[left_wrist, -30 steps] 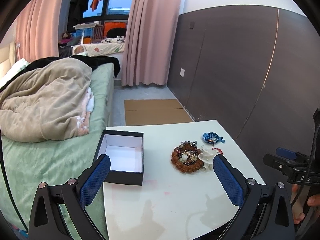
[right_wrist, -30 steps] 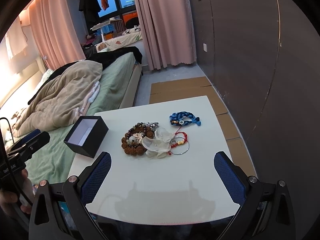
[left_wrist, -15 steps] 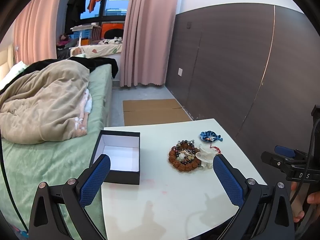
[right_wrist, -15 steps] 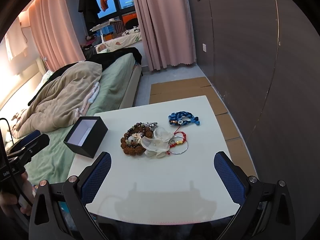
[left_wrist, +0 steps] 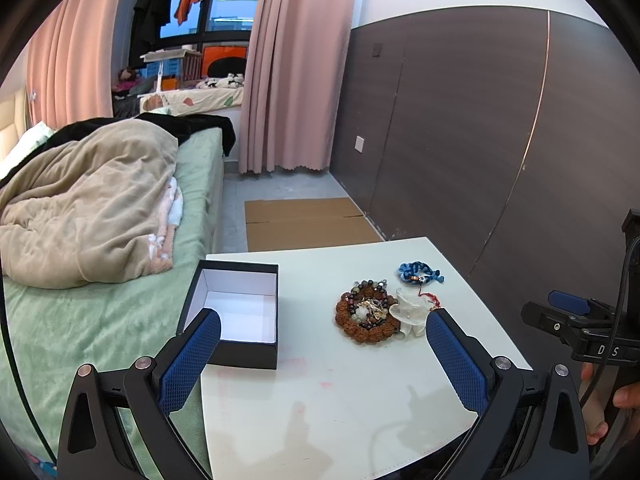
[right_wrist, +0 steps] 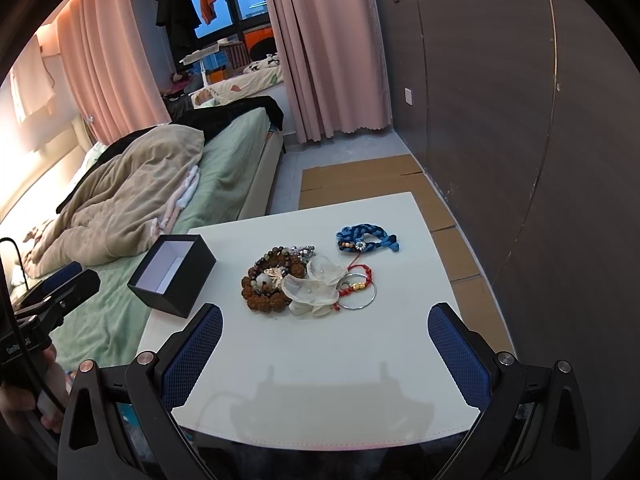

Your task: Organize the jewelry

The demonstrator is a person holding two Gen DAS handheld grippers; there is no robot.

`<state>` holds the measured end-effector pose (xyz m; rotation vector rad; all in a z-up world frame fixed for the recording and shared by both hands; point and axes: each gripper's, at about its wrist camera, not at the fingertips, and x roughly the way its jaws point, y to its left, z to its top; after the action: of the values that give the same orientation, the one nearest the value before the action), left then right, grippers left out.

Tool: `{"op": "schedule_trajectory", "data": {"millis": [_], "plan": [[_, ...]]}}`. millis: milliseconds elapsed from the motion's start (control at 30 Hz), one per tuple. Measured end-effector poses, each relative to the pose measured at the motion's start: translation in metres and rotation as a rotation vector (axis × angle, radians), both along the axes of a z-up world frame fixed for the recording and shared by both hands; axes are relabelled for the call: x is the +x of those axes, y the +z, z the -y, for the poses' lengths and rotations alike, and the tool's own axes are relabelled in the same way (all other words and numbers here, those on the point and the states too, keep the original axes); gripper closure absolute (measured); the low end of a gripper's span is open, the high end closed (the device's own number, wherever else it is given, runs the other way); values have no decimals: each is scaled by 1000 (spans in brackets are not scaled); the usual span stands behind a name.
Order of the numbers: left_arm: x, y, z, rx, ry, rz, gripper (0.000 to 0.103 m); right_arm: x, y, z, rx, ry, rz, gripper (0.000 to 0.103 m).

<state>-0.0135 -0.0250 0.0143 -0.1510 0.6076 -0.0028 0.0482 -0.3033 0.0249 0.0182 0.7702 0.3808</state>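
Now, change: both views sit slightly nearer the table (right_wrist: 320, 360) than before.
Left gripper (left_wrist: 320, 360): wide, empty.
Right gripper (right_wrist: 326, 354): wide, empty.
Jewelry (right_wrist: 312, 280): heaped mid-table.
Box (left_wrist: 240, 312): open, left of heap.
Bed (left_wrist: 100, 200): beyond.

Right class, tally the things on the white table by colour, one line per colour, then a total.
Black: 1, the open box
Brown: 1, the bead bracelet
Blue: 1, the braided bracelet
White: 1, the sheer pouch
Silver: 1, the bangle
Red: 1, the cord bracelet
Total: 6
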Motion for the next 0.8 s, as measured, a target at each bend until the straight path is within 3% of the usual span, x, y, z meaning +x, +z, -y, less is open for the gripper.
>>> {"op": "schedule_trajectory", "data": {"millis": [433,800], "plan": [[9,-2,12,11,-15,-4,1,7,1,8,17,-20,-7,0],[43,-15,27,-11,-67,-53,13,40,-7,32,59,-109,-88,3]]}}
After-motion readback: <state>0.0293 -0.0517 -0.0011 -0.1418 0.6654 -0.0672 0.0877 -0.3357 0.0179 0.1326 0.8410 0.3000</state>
